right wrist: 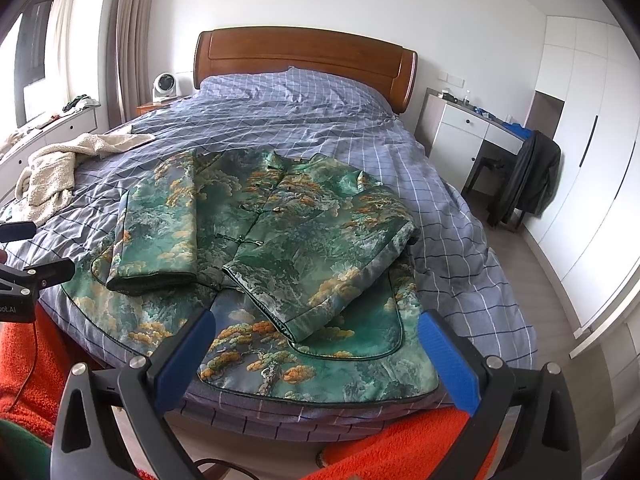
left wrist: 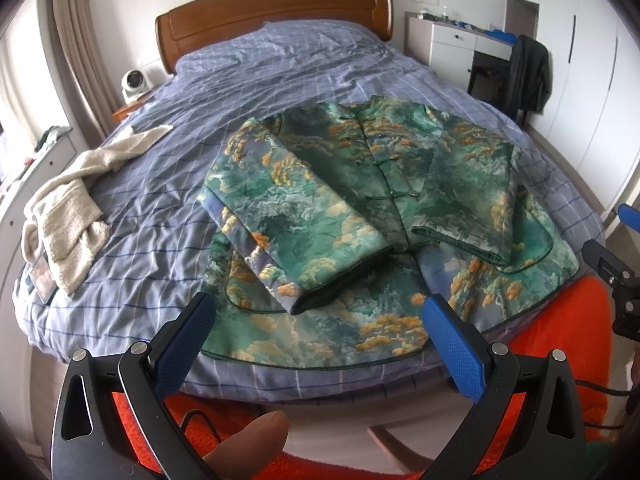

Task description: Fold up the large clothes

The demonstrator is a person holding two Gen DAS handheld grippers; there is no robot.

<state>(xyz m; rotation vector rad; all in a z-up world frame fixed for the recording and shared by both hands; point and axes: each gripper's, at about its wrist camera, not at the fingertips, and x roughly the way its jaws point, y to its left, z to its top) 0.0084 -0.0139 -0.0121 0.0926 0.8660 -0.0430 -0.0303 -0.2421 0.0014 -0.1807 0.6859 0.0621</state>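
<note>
Checked blue duvet (right wrist: 460, 216) is spread over bed; wooden headboard (right wrist: 304, 56) at far end. Cream fleece garment (left wrist: 68, 216) is heaped at left. White fan (right wrist: 163, 85) far left. White desk (right wrist: 468, 136), dark jacket (right wrist: 532, 176) right.

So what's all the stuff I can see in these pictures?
jacket: one, green with orange trees, on the bed, both sleeves folded in
bed cover: one, blue checked, under the jacket
cream garment: one, fluffy, on the bed beside the jacket
headboard: one, brown wood, far end
fan: one, white, beside the headboard
dark coat: one, black, over a chair by the white desk
left hand-held gripper: one, blue pads, open
right hand-held gripper: one, blue pads, open
</note>
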